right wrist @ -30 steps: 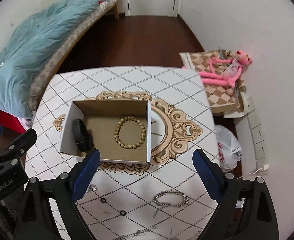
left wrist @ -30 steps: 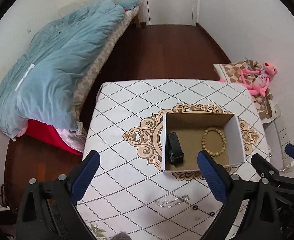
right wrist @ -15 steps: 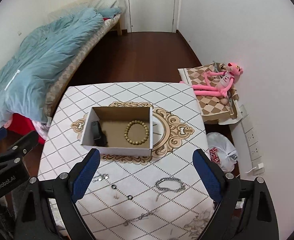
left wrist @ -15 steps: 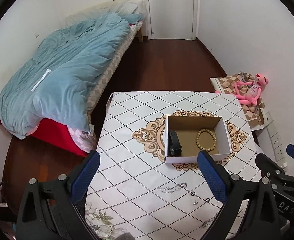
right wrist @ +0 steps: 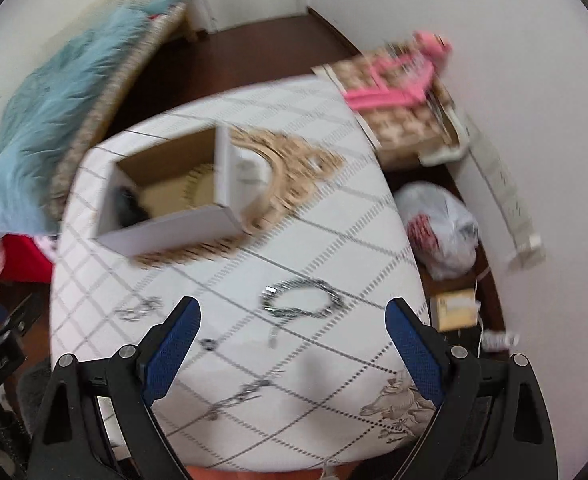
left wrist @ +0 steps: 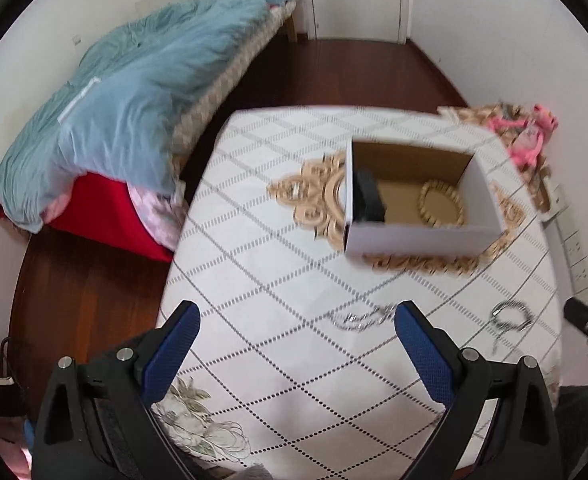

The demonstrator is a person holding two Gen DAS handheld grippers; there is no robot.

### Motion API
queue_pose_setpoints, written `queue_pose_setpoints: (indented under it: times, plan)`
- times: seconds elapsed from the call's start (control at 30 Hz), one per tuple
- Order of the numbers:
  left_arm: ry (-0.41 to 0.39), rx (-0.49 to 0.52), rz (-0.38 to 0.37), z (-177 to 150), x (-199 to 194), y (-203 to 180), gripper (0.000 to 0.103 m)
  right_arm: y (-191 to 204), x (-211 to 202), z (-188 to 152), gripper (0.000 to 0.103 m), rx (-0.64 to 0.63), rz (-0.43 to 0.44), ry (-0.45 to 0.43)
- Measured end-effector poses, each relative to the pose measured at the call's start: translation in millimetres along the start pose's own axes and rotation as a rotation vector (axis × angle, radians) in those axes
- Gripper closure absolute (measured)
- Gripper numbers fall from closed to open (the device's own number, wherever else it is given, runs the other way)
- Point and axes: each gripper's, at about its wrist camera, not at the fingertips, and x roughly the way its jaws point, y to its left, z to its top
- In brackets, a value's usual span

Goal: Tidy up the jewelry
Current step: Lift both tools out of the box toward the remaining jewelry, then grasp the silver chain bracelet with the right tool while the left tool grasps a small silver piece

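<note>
A: Left wrist view first. Where is the jewelry?

B: A white cardboard box (left wrist: 422,204) sits right of centre on the patterned table (left wrist: 254,272). Inside it lie a beaded bracelet (left wrist: 441,204) on the right and a black band (left wrist: 368,198) against the left wall. Below the box a silver chain (left wrist: 360,318) lies on the cloth, and a silver link bracelet (left wrist: 510,316) lies toward the right edge.

A: And the left gripper (left wrist: 296,338)?

B: Spread wide, nothing between its blue pads. A blue duvet (left wrist: 134,96) fills the upper left.

A: Right wrist view?

B: Blurred. The box (right wrist: 166,192) stands upper left; the link bracelet (right wrist: 302,298) lies at centre, just above the right gripper (right wrist: 292,332), whose fingers are wide apart and empty. A small black ring (right wrist: 207,345) and a thin chain (right wrist: 242,394) lie lower on the cloth. A pink plush toy (right wrist: 398,80) is upper right, a plastic bag (right wrist: 442,232) on the floor at right.
</note>
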Motion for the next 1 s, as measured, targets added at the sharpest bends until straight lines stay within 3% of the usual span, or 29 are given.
queue_pose_setpoints:
  times: [0.17, 0.23, 0.3, 0.37, 0.47, 0.5, 0.53, 0.57, 0.67, 0.8, 1.0]
  plan:
    - [0.042, 0.007, 0.042, -13.4, 31.9, -8.8, 0.004, -34.6, 60.0, -2.2, 0.011, 0.082, -0.044, 0.087]
    - [0.059, 0.009, 0.053, -15.7, 40.4, -11.1, 0.004, -39.6, 85.0, -4.0, 0.026, 0.098, -0.059, 0.132]
    - [0.077, 0.013, 0.062, -18.0, 49.1, -13.3, 0.004, -41.4, 104.4, -8.1, 0.033, 0.102, -0.084, 0.156]
    - [0.086, 0.024, 0.076, -20.1, 56.4, -14.3, 0.004, -37.7, 109.2, -11.8, 0.040, 0.081, -0.133, 0.123]
    - [0.100, 0.022, 0.088, -22.4, 63.8, -10.1, 0.004, -30.5, 106.5, -15.5, 0.045, 0.081, -0.139, 0.084]
    - [0.107, 0.015, 0.090, -23.5, 66.8, -7.5, 0.004, -26.5, 105.8, -16.3, 0.057, 0.074, -0.134, 0.074]
    - [0.117, 0.007, 0.092, -25.3, 69.7, -4.1, 0.004, -22.3, 104.2, -17.6, 0.084, 0.064, -0.130, 0.064]
    - [0.125, 0.002, 0.093, -26.6, 72.2, -2.0, 0.004, -18.8, 103.9, -18.6, 0.089, 0.055, -0.123, 0.058]
    - [0.151, 0.003, 0.095, -32.8, 81.4, 4.6, 0.004, -9.0, 104.3, -21.8, 0.091, 0.038, -0.082, 0.048]
    - [0.164, 0.004, 0.079, -39.7, 85.1, 16.1, 0.004, -3.3, 90.6, -25.5, 0.093, 0.066, 0.040, 0.028]
    - [0.179, -0.044, -0.001, -41.5, 88.1, 31.8, 0.004, 4.2, 52.5, -30.0, 0.093, 0.084, 0.176, -0.023]
